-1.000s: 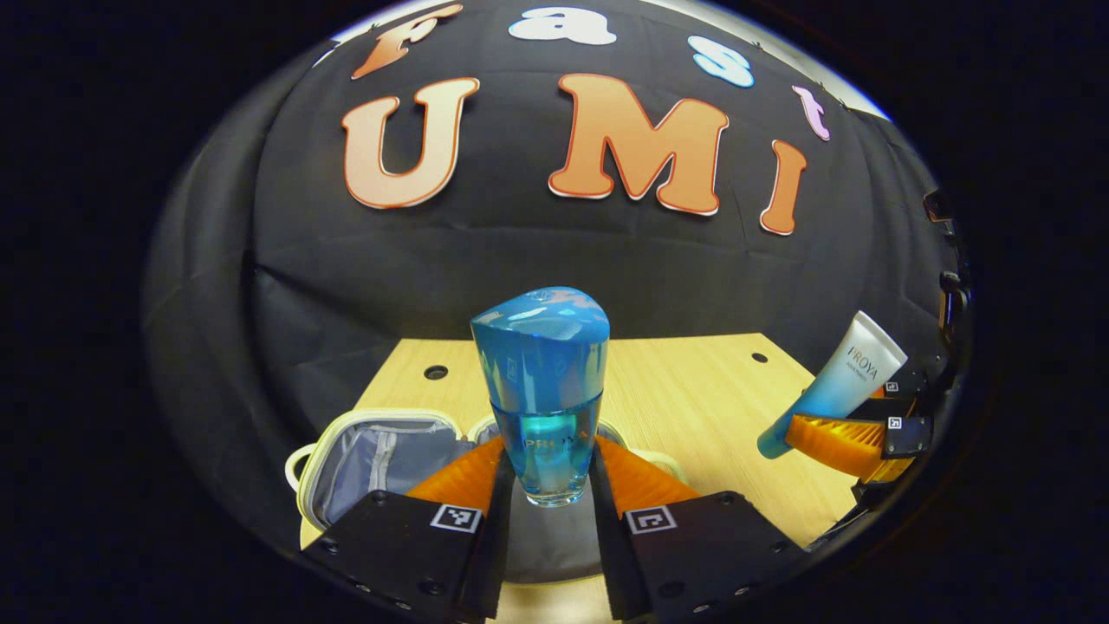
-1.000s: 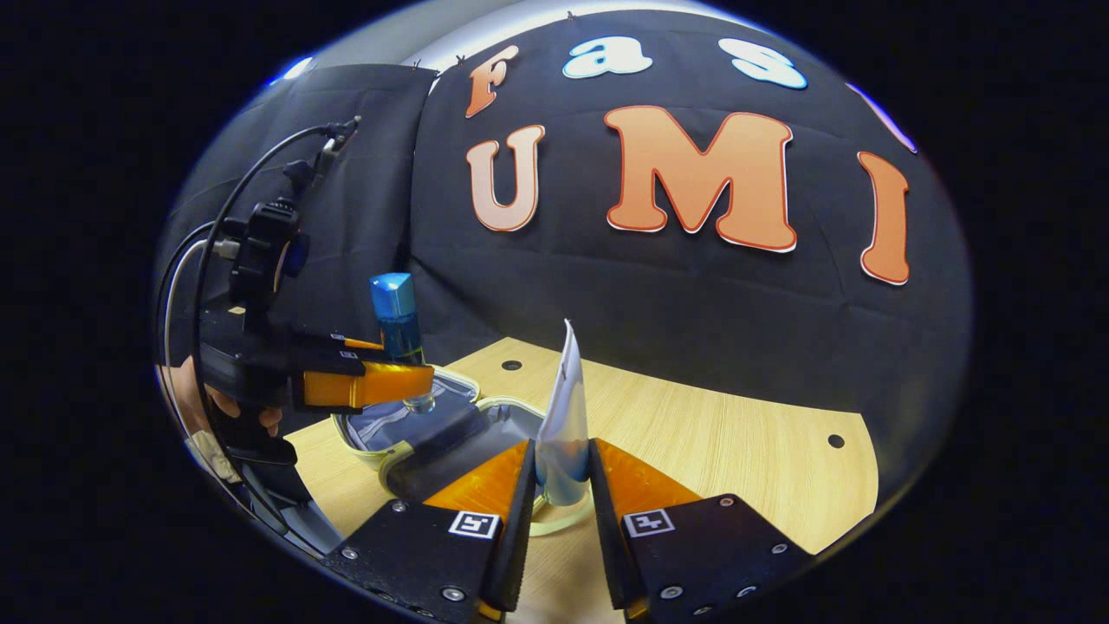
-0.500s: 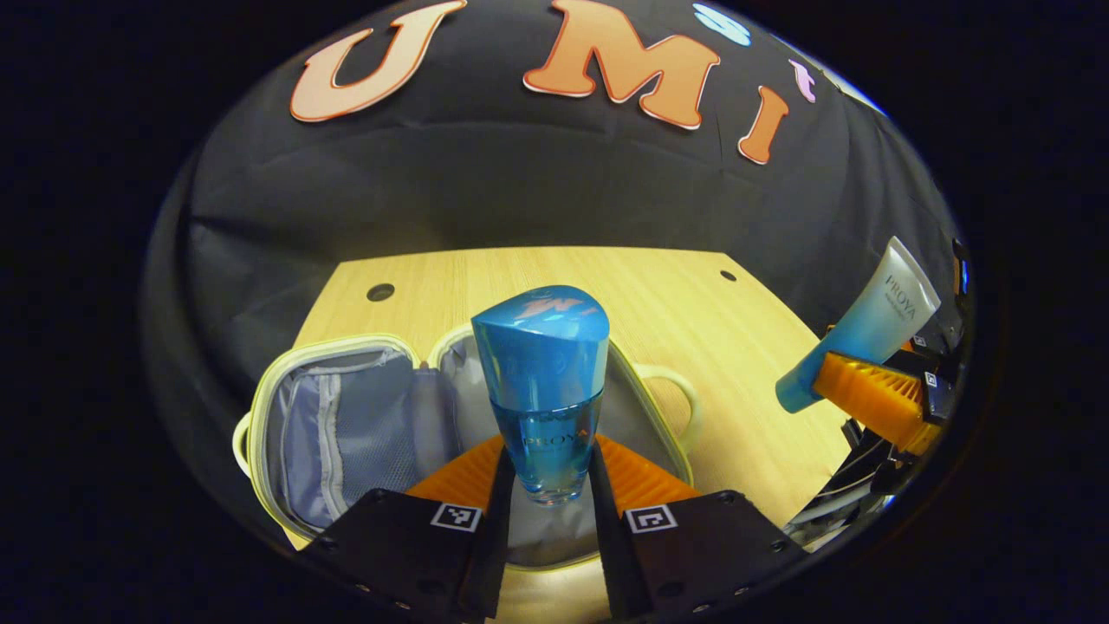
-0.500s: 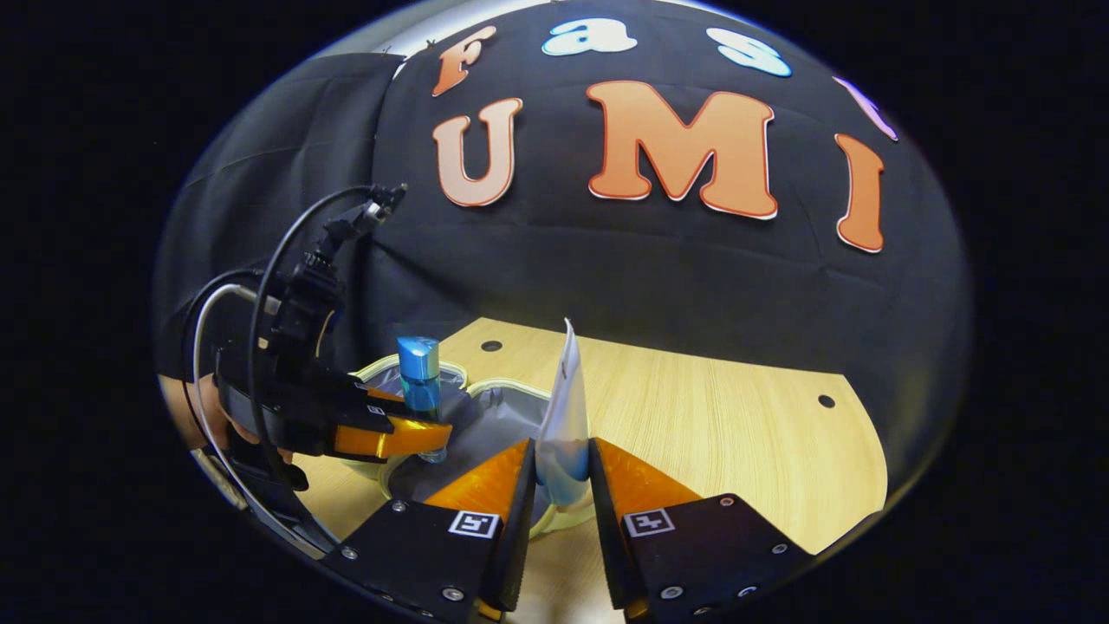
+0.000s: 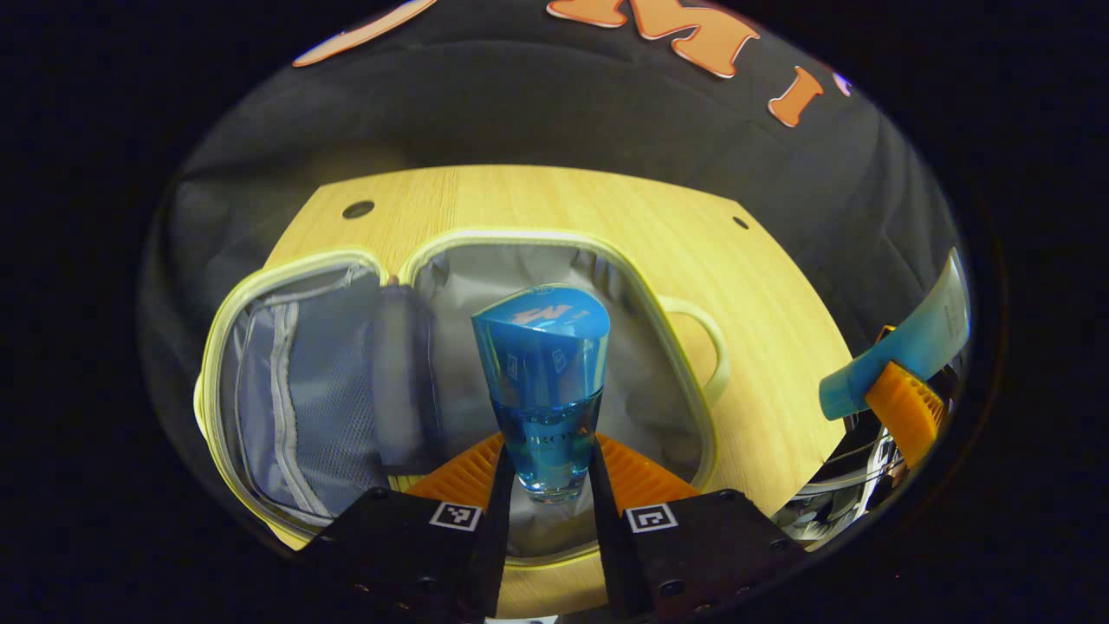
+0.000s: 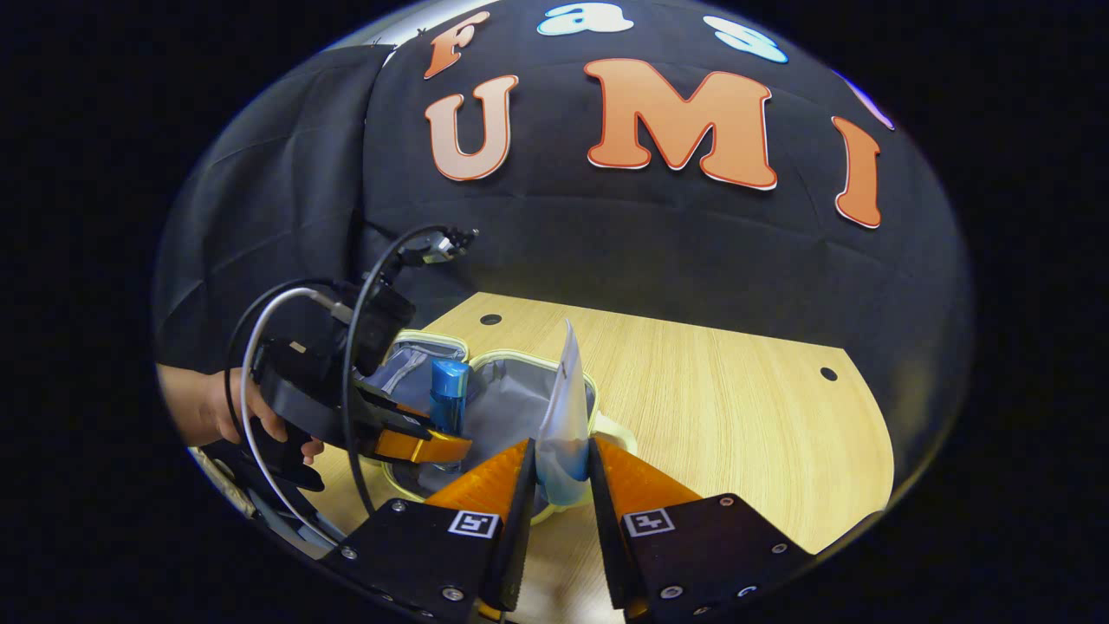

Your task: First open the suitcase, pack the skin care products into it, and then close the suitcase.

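A: What is the left gripper (image 5: 548,485) carrying?

B: It is pinching a blue glass bottle (image 5: 541,390) low on the body, both fingers pressing on it, cap pointing away. The bottle is hanging over the right half of the open suitcase (image 5: 260,286), which is lying toward the desk's (image 5: 658,217) left edge.

A: How is it likely handling?

B: Probably heavy for its size, rigid, smooth and breakable, so the grip is needing firm pressure near the base and a gentle lowering onto the grey lining.

A: And the right gripper (image 6: 556,494)?

B: It is squeezing a soft white-to-blue tube (image 6: 563,416) by its lower end, over the suitcase's near rim. That one is looking light and squashy; holding near the cap is keeping it from folding.
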